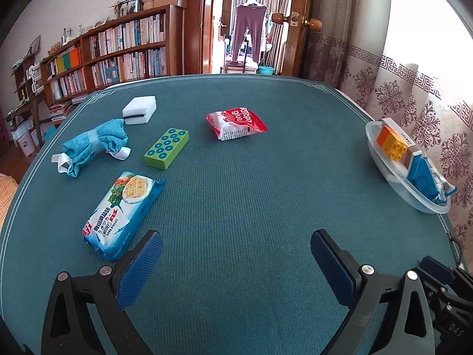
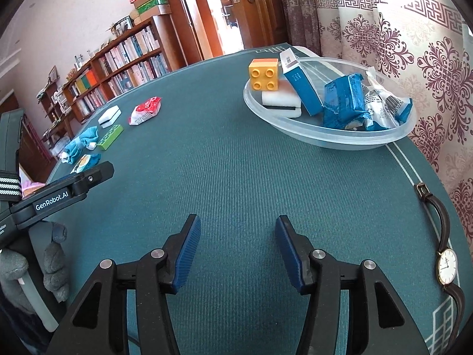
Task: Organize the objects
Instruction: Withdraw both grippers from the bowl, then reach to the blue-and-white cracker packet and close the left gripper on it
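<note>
Both our left gripper (image 1: 236, 250) and right gripper (image 2: 238, 236) gape empty; the crowded bowl (image 2: 295, 125) at far right could spill when we add items.

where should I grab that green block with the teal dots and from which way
Take the green rectangular block with teal dots across its two long sides near the middle, coming from above. It lies flat, and the narrow width suits the open left gripper. The blue cloth bundle lies close by.
</note>
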`<action>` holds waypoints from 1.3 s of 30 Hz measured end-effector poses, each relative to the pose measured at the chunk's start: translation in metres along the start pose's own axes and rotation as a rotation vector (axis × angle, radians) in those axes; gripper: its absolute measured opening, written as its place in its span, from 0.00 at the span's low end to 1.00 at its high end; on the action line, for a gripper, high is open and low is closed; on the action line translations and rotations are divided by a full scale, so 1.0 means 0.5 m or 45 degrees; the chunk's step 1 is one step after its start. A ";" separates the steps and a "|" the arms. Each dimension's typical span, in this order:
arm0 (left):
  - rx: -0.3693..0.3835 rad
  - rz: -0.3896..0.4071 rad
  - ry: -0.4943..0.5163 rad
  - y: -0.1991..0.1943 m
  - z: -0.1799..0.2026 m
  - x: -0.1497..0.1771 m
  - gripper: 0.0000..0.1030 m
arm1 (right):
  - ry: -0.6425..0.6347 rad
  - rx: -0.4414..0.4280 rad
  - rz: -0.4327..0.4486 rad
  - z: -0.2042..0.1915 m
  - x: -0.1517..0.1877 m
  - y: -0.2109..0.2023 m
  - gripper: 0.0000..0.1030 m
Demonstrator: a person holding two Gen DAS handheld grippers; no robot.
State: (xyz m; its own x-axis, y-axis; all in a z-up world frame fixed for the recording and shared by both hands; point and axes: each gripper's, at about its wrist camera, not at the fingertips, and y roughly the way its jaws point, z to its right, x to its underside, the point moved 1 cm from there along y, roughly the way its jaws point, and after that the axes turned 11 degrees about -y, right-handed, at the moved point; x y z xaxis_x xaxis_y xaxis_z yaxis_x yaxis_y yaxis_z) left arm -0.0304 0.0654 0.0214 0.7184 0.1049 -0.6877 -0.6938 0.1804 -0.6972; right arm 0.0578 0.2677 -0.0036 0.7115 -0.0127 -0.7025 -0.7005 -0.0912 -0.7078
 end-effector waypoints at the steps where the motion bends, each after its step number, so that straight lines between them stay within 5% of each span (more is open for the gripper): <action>1: -0.007 0.003 -0.005 -0.001 -0.006 0.000 0.99 | -0.003 -0.004 -0.002 -0.002 -0.001 0.001 0.53; 22: -0.244 0.079 -0.149 0.005 -0.173 -0.060 0.99 | -0.085 -0.117 -0.031 -0.070 -0.038 0.031 0.54; 30: -0.237 0.027 -0.158 0.034 -0.192 -0.072 0.98 | -0.133 -0.160 -0.045 -0.099 -0.058 0.040 0.54; 39: -0.190 -0.053 -0.108 0.056 -0.183 -0.065 0.72 | -0.199 -0.232 -0.059 -0.148 -0.102 0.061 0.54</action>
State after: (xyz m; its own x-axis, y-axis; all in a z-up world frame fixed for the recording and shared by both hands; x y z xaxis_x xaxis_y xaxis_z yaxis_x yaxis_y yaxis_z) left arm -0.0777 -0.0226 0.0060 0.7440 0.1835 -0.6425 -0.6587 0.0396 -0.7514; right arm 0.0041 0.1918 0.0161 0.7157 0.1491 -0.6823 -0.6355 -0.2662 -0.7248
